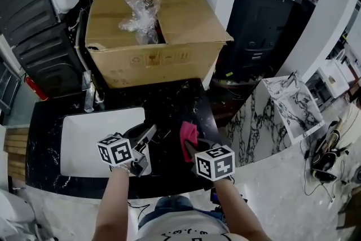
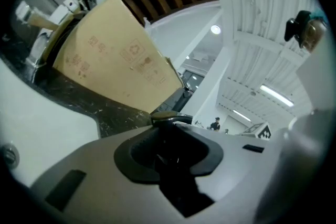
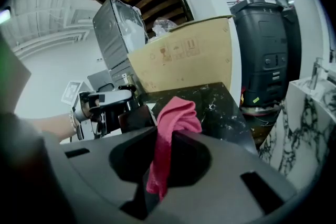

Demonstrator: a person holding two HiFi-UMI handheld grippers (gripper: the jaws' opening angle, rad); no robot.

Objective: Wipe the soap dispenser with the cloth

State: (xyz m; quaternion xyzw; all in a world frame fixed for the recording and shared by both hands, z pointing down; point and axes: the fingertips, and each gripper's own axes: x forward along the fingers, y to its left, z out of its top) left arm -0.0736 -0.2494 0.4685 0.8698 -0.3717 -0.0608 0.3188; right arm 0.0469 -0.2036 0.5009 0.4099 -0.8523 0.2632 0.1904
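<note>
Open cardboard box (image 1: 152,56) at top of head view held crumpled plastic wrap (image 1: 138,11), its inside seen only there. Left tool (image 1: 144,141) clamped narrowly on the dark soap dispenser (image 3: 134,119) at lower centre, the bottle plain only in the right gripper view. Right tool (image 1: 194,149) pinched the pink cloth (image 3: 176,115) just beside it.

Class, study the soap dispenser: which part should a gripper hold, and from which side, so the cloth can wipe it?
Probably high up, just under the pump, from the left, as the left gripper holds the dispenser now. It is upright, so its dark body below is bare toward the cloth in the right gripper.
</note>
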